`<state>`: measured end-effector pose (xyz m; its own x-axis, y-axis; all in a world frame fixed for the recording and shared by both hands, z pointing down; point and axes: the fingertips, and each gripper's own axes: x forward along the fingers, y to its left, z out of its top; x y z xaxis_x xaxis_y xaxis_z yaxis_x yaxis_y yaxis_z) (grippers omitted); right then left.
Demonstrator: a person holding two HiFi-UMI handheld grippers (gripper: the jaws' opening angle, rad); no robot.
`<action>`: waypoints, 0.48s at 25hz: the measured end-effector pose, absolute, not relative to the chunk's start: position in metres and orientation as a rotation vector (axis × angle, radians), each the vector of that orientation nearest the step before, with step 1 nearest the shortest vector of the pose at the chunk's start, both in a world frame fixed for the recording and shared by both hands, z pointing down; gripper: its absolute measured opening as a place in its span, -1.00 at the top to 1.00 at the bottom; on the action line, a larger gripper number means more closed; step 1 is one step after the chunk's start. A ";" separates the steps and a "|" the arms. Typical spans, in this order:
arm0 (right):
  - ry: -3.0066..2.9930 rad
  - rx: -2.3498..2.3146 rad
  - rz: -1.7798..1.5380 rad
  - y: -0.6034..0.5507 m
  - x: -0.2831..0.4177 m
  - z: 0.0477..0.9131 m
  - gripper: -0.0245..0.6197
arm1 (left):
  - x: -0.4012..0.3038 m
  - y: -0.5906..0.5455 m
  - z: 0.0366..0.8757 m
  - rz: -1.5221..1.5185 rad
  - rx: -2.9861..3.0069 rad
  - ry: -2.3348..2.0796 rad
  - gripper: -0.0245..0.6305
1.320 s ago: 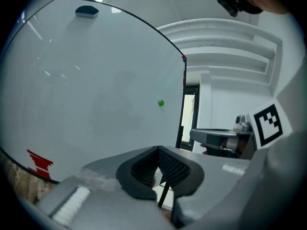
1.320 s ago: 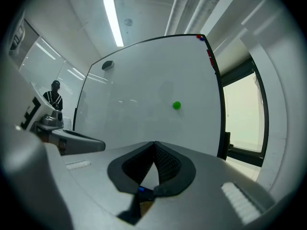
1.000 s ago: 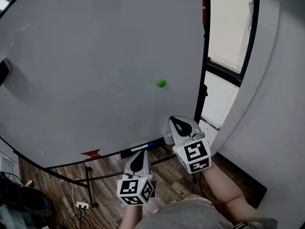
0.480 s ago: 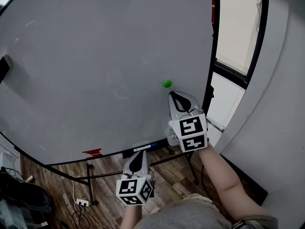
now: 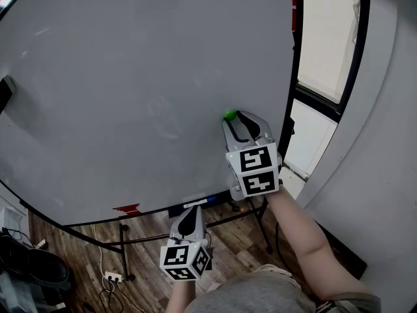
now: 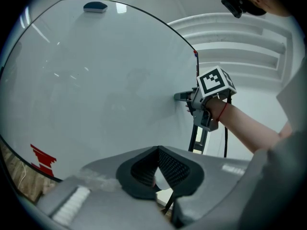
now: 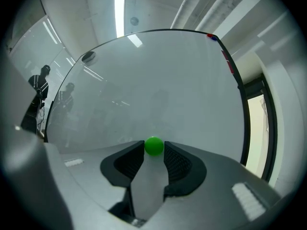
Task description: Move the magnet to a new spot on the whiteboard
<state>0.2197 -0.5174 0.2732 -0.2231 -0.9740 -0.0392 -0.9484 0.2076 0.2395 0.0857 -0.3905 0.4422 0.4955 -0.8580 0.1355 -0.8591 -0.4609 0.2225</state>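
A small green magnet (image 5: 229, 115) sticks to the whiteboard (image 5: 130, 77) near its right edge. My right gripper (image 5: 236, 120) is raised to the board, and its jaws are opening. In the right gripper view the magnet (image 7: 154, 146) sits between the tips of that gripper (image 7: 154, 151), and I see no clamp on it. My left gripper (image 5: 189, 216) hangs low in front of the body, away from the board, with its jaws together and nothing in them. The left gripper view shows its own closed tips (image 6: 157, 150) and the right gripper (image 6: 184, 97) at the board.
A black window frame (image 5: 296, 77) runs along the board's right edge, with a pale wall (image 5: 378, 142) beyond. A dark eraser (image 5: 5, 96) sits at the board's far left. Below it are a red item (image 5: 124, 209), a power strip (image 5: 113, 280) and a dark bag (image 5: 26, 272).
My right gripper has risen from below the magnet up to it. Its jaws were together and now stand apart around the magnet. The left gripper has stayed put.
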 end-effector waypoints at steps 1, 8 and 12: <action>-2.345 1.880 -0.324 -0.518 0.219 0.273 0.51 | 0.086 -0.390 0.443 0.006 2.480 -1.459 0.91; -2.334 1.895 -0.337 -0.521 0.217 0.272 0.52 | 0.082 -0.391 0.445 0.005 2.465 -1.476 0.91; -2.313 1.898 -0.351 -0.521 0.217 0.272 0.52 | 0.083 -0.389 0.443 0.004 2.467 -1.474 0.91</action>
